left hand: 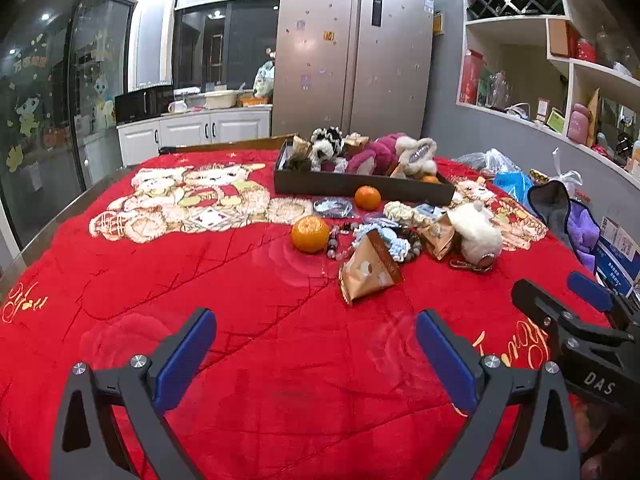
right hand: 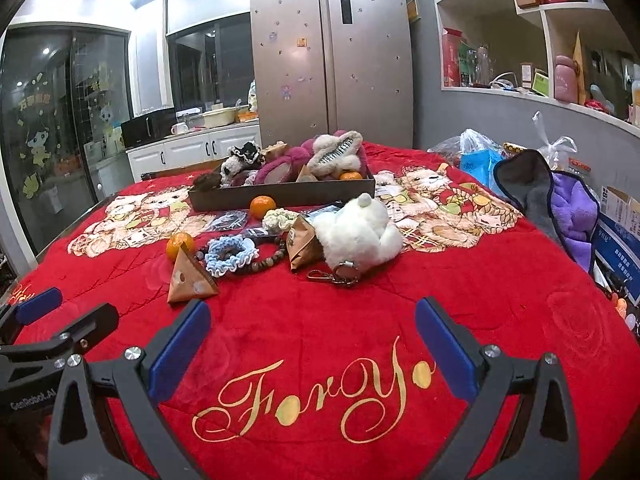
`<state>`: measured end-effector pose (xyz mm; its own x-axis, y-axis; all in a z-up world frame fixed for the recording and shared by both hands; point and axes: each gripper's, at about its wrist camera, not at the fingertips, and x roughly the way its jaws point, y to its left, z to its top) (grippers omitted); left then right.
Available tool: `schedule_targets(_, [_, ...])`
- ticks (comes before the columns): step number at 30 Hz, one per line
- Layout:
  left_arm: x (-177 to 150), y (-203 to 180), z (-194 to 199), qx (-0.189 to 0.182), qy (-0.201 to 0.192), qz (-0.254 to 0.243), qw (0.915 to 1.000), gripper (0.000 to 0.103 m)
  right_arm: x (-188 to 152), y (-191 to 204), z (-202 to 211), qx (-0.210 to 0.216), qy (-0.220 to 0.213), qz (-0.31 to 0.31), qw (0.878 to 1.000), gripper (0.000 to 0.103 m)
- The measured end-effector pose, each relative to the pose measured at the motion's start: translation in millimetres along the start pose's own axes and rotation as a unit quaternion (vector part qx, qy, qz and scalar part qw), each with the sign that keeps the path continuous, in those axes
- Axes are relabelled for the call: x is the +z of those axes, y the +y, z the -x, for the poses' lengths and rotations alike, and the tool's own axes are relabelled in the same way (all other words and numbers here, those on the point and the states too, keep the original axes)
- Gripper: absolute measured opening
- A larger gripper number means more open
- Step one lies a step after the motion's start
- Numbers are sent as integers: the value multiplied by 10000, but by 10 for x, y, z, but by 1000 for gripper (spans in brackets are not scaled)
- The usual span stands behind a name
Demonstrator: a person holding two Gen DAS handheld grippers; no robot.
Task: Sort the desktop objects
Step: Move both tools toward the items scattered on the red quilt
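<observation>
Loose items lie mid-table on the red blanket (left hand: 200, 280): two oranges (left hand: 310, 234) (left hand: 367, 197), a brown pyramid packet (left hand: 370, 270), a blue crocheted scrunchie (right hand: 232, 254), a bead bracelet (right hand: 266, 264), a second brown packet (right hand: 302, 246) and a white plush keychain (right hand: 358, 236). Behind them a dark tray (left hand: 360, 186) holds plush toys. My left gripper (left hand: 316, 336) is open and empty, well short of the packet. My right gripper (right hand: 312, 328) is open too, in front of the plush keychain. Each gripper shows at the edge of the other's view.
At the table's right edge are plastic bags (right hand: 478, 152), a grey and purple cloth bundle (right hand: 560, 204) and cardboard boxes (right hand: 620, 236). A fridge (right hand: 332, 60), kitchen counter (left hand: 192, 120) and wall shelves (left hand: 560, 60) stand beyond the table. Open blanket lies between the grippers and the items.
</observation>
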<state>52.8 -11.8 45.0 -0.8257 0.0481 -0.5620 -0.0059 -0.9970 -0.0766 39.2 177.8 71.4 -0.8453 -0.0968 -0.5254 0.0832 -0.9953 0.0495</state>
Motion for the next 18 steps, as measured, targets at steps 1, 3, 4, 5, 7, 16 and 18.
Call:
schedule_targets(1, [0,7,-9,5,28,7,10000,102,2,16,-2,-4,5,33,10000,103])
schedule_targets(3, [-2,11,-16,2,47,23,10000,102,-1,47,-16,20,49,108,9999,103])
schedule_targets(4, [-4,15,-16,0,47,32,10000,102,-2,58,-27,30,77,132,9999,103])
schedule_targets(5, [-4,20,-17,2,49,39,10000,102,-3,68,-36,28,106,152,9998,103])
schedule_targets(7, [-7,24,-25,-1,71,50,10000,102,-8,72,-50,16,141,144,9998,103])
schedule_targets(16, [-8,26,-37,-29,134,24,9999,102,-9,-23,-64,134,205,-107,9996,103])
schedule_targets(18, [-6,15,-38,-28,141,-14,9999,102,-6,-8,-67,157,218,-77,9996,103])
